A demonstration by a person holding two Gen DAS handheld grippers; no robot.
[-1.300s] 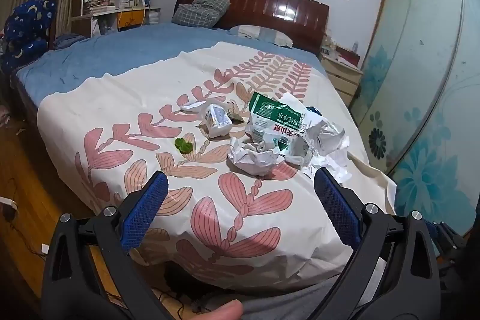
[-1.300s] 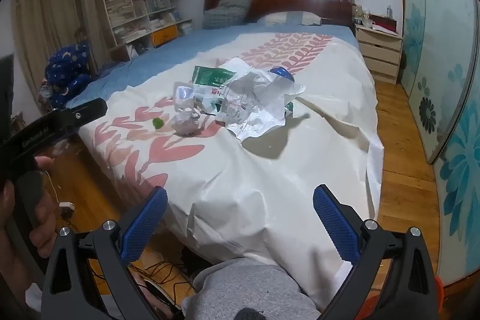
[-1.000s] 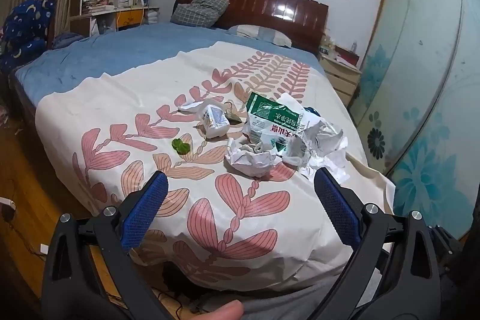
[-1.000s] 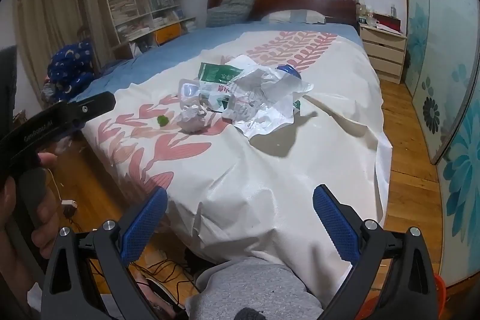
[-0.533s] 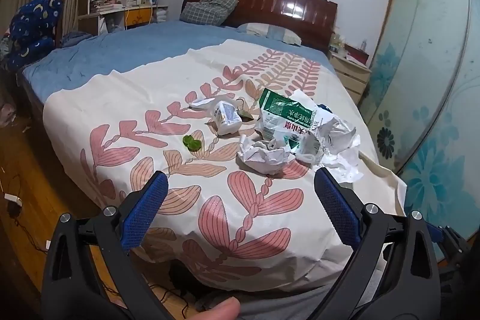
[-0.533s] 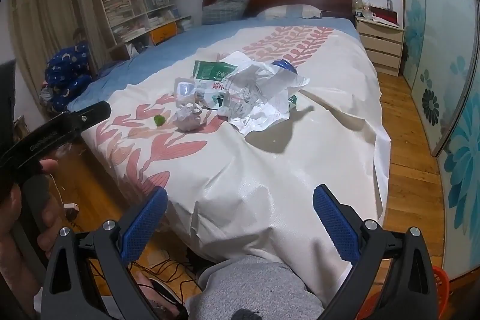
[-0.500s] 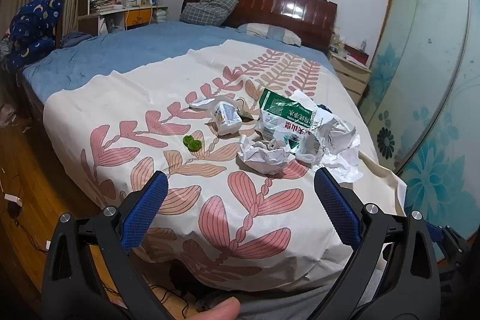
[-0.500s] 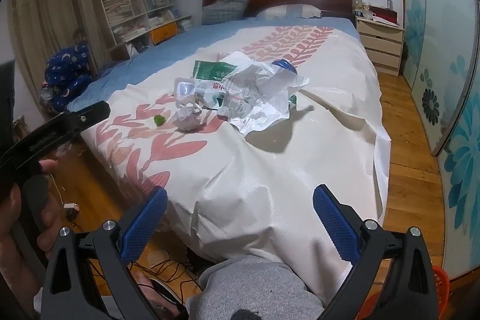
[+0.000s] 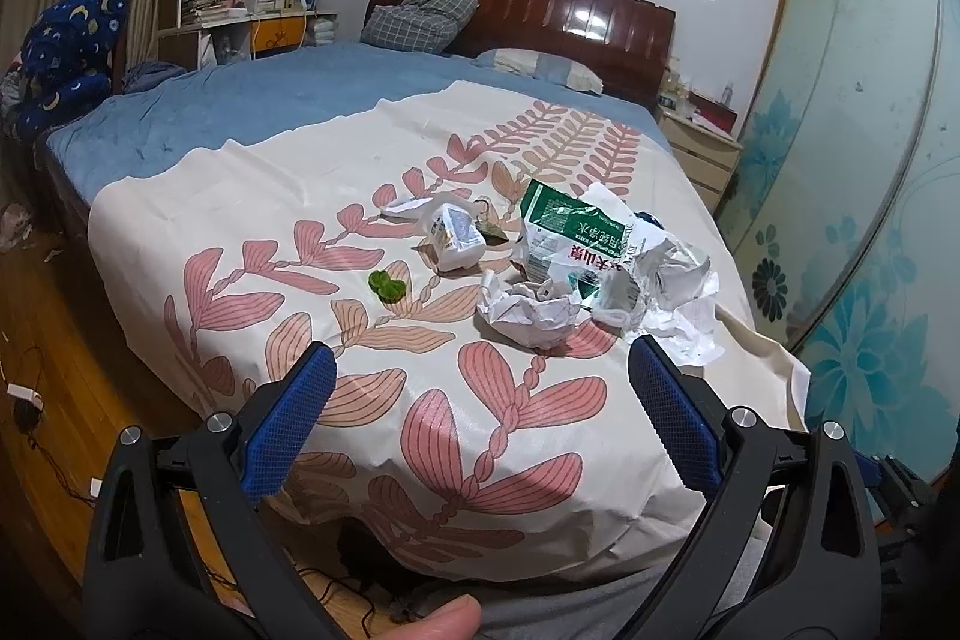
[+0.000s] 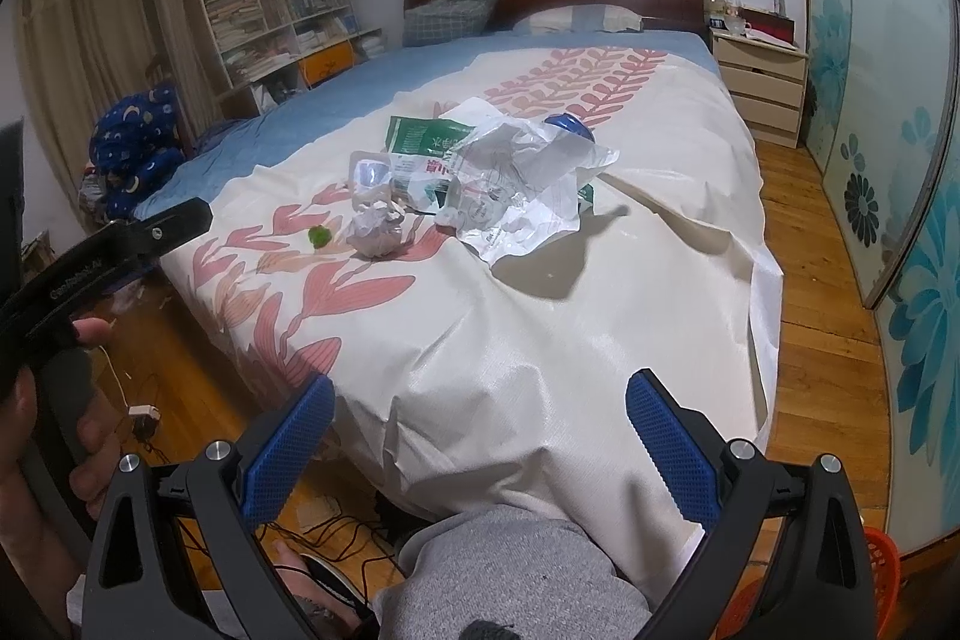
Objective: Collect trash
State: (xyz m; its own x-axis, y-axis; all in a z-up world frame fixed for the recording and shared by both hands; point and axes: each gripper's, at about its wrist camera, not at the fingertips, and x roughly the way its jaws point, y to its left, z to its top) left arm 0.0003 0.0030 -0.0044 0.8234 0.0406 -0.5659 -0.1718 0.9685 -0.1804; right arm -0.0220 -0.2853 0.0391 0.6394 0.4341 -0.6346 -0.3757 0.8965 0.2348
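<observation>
We hold both tongs spread wide and empty above the foot edge of the bed: the left tongs point at the rubbish from the foot end, and the right tongs hang nearer the bed's right foot corner, over a grey trouser leg. The trash sits in one loose cluster on the cream cloth with pink leaves, well in from the foot edge and toward the bed's right side. Nearest us lies a crumpled paper ball, touching a green and white printed wrapper behind it, which lies against crinkled clear plastic and white paper on the right. A small white squashed carton lies just left of the wrapper, and a little green scrap sits apart, toward the left edge (what it is we cannot tell). From the right wrist view a blue cap-like thing peeks out behind the pile.
</observation>
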